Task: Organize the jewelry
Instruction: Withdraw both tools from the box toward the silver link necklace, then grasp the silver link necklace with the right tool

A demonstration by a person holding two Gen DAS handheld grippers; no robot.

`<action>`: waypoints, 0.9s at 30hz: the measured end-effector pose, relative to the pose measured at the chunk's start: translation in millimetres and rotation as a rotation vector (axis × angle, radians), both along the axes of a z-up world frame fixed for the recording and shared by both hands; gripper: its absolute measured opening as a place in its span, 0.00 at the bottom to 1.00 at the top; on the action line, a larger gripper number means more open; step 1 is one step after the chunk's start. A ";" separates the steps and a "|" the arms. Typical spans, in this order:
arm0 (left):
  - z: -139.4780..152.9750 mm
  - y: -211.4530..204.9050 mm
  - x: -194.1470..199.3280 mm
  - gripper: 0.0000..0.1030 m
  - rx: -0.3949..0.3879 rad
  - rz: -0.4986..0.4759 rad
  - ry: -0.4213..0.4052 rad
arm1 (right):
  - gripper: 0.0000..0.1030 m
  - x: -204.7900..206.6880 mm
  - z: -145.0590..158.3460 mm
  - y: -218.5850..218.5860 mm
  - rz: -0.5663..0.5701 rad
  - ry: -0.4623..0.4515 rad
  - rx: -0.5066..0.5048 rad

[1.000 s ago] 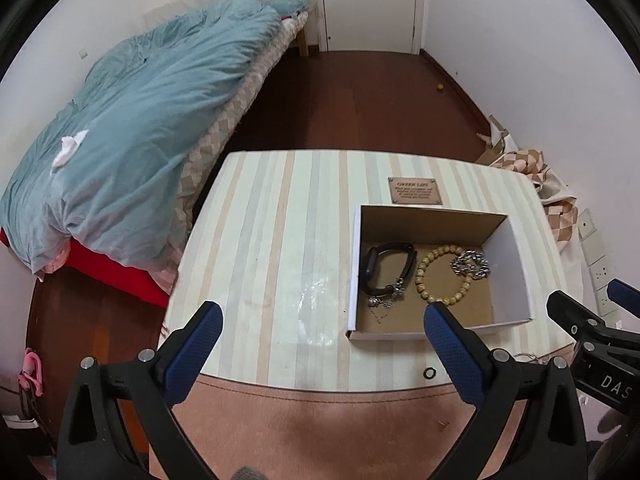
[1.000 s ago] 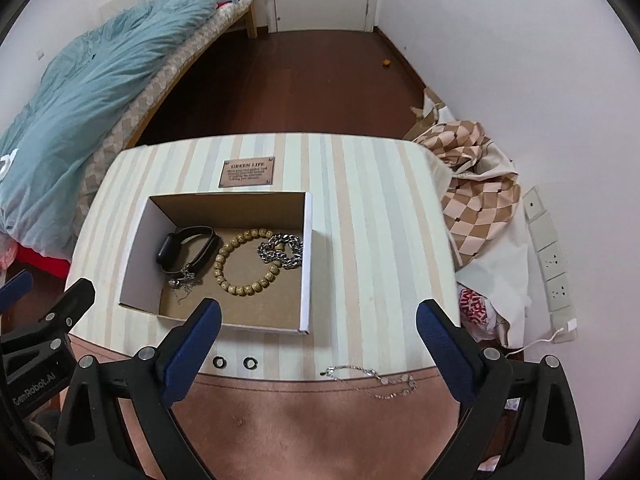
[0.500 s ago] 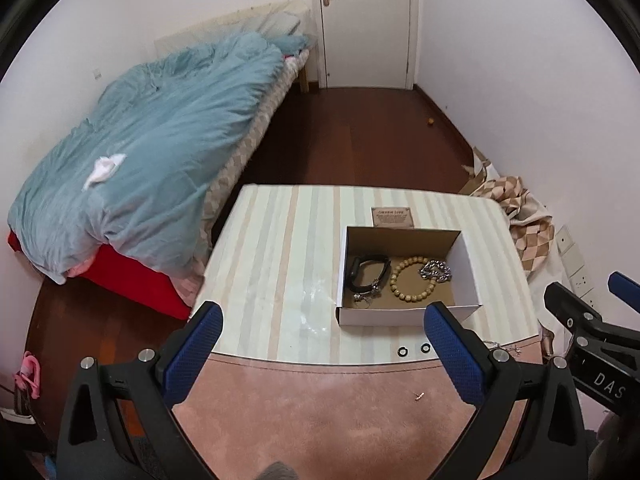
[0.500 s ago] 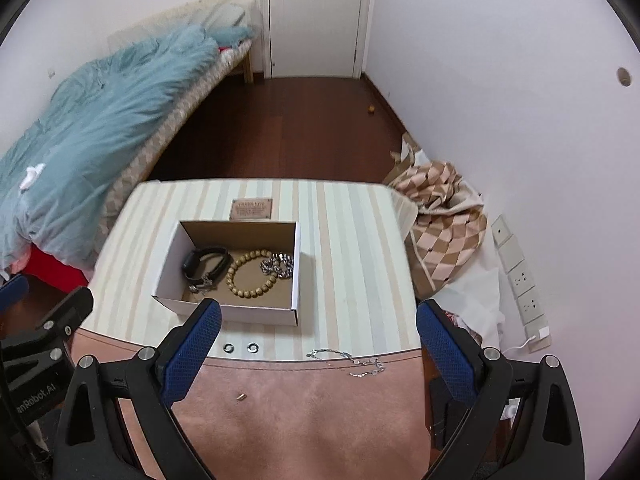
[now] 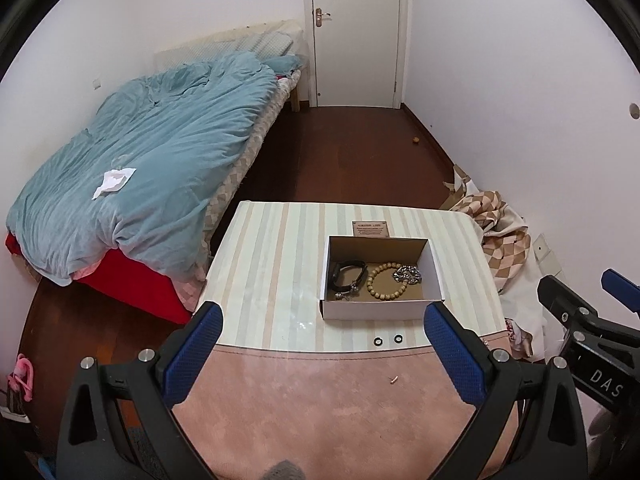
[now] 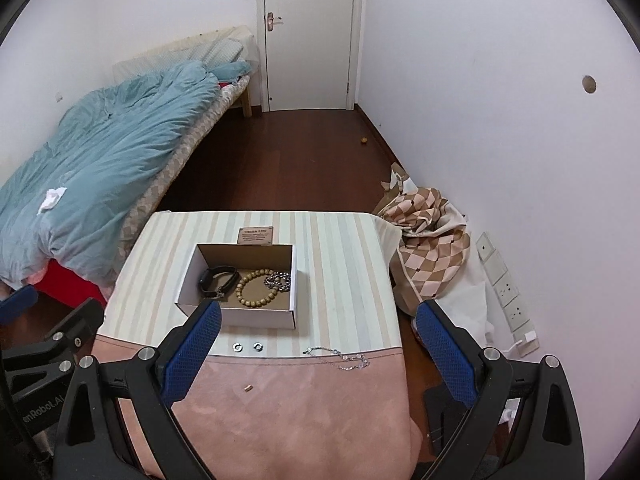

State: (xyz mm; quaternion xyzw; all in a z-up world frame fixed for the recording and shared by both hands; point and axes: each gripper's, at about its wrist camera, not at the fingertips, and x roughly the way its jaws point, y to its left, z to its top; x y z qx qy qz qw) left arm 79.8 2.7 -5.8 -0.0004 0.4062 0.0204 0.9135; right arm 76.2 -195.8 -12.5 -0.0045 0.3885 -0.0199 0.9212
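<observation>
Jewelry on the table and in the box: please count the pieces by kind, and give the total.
Bracelets in the box: 3 (black strap bracelet, wooden bead bracelet, silver link bracelet)
Rings on the table: 2 (second ring)
Thin silver chain: 1
Small tan piece, kind unclear: 1
Total: 7

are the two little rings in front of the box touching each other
Apart. The right wrist view shows the two rings side by side with a strip of tablecloth between them.
</observation>
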 end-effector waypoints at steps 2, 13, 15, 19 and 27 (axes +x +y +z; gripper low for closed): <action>-4.7 -0.8 -0.4 1.00 0.006 0.016 0.010 | 0.96 0.1 -4.7 -6.5 -0.007 0.012 0.021; -110.5 -3.1 18.6 0.99 -0.007 0.039 0.220 | 0.93 13.0 -108.3 -47.5 -0.094 0.213 0.064; -133.7 -12.2 20.4 0.99 -0.002 0.022 0.262 | 0.63 14.6 -126.7 -53.0 -0.098 0.246 0.058; -179.4 -36.6 27.7 0.99 -0.003 -0.054 0.360 | 0.59 22.4 -170.7 -75.9 -0.124 0.326 0.110; -229.9 -66.3 40.3 0.66 -0.006 -0.153 0.435 | 0.59 29.7 -213.0 -107.7 -0.194 0.397 0.152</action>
